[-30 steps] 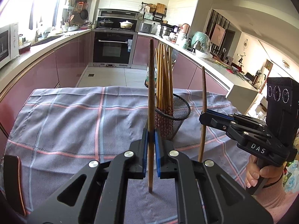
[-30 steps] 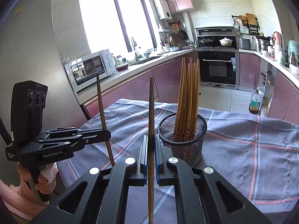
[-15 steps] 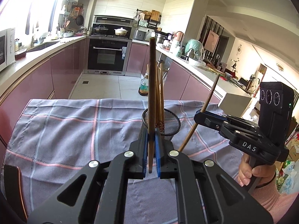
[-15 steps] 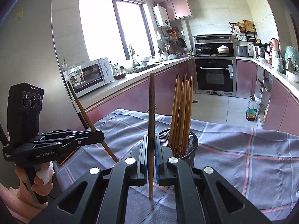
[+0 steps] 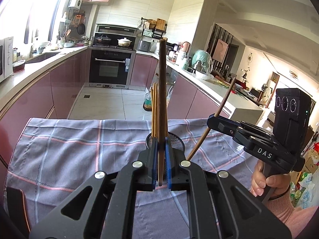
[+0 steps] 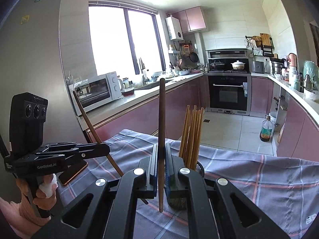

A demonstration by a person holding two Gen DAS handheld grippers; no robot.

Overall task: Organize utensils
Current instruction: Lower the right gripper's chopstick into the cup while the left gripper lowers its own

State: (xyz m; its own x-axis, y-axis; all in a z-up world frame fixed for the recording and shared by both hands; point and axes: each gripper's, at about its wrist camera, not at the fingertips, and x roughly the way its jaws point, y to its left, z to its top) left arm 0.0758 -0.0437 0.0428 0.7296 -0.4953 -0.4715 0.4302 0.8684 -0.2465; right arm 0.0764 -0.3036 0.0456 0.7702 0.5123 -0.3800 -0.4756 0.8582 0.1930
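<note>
In the left wrist view my left gripper [image 5: 160, 147] is shut on a dark brown chopstick [image 5: 161, 91] that stands upright, its lower end just below the pads. Right behind it is a black mesh holder [image 5: 177, 142] with several light wooden chopsticks [image 5: 154, 107]. My right gripper [image 5: 210, 119] is to the right, shut on a second dark chopstick [image 5: 221, 107] that leans. In the right wrist view that right gripper [image 6: 160, 159] clamps its chopstick [image 6: 161, 115] in front of the holder [image 6: 199, 167]. The left gripper [image 6: 107, 149] is at the left with its leaning chopstick [image 6: 87, 119].
A grey plaid cloth [image 5: 69, 149] covers the table. A phone [image 6: 73, 171] lies on it near the left hand, also at the cloth's near corner [image 5: 16, 205]. Pink kitchen counters run along both sides. An oil bottle [image 6: 266, 129] stands on the floor beyond.
Both grippers have risen with their chopsticks, so the holder now sits lower and is partly hidden behind the fingers. Each gripper's chopstick looks more tilted from the other view.
</note>
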